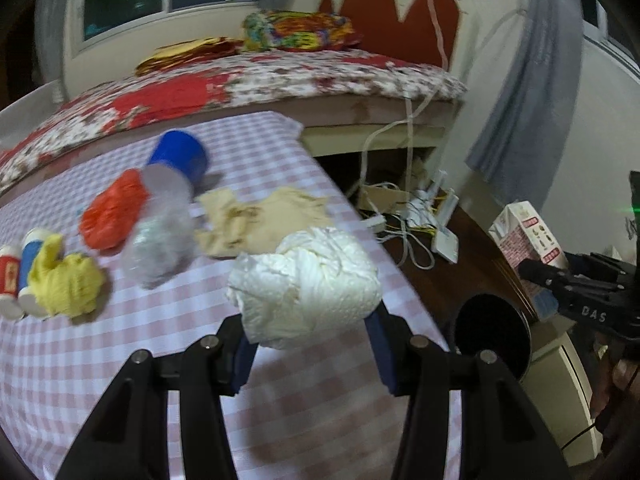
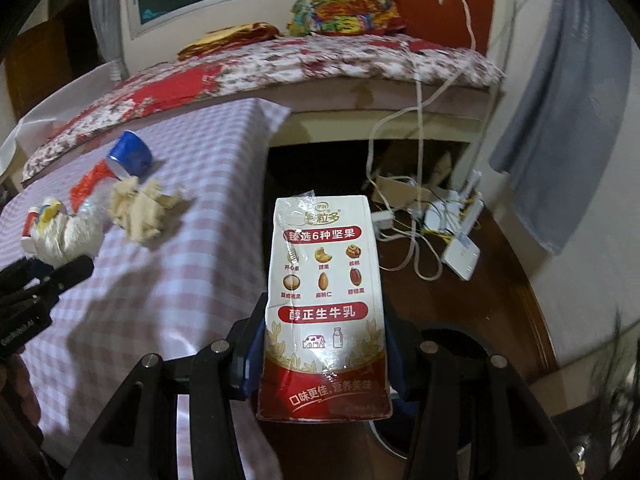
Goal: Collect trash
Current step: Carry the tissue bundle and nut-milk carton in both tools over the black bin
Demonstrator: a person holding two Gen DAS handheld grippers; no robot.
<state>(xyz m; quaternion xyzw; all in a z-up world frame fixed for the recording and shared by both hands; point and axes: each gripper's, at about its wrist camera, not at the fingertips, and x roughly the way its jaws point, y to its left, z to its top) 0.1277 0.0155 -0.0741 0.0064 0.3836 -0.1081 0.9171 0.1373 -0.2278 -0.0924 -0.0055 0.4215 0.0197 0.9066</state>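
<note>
My left gripper (image 1: 310,320) is shut on a crumpled white paper wad (image 1: 308,280), held over the right side of the pink checked table (image 1: 100,380). My right gripper (image 2: 324,360) is shut on a red and white milk carton (image 2: 326,304), held upright past the table's right edge. A black round bin (image 1: 492,336) stands below, beside the table; part of its rim (image 2: 452,340) shows behind the carton. On the table lie a blue cup (image 1: 180,156), a red bag (image 1: 112,212), a clear plastic bottle (image 1: 160,240), beige crumpled paper (image 1: 256,220), a yellow rag (image 1: 64,280) and two small bottles (image 1: 16,280).
A bed with a red floral cover (image 1: 240,80) runs behind the table. White cables and a router (image 2: 460,252) lie on the dark wooden surface (image 2: 500,300) to the right. A grey curtain (image 2: 560,120) hangs at the far right wall.
</note>
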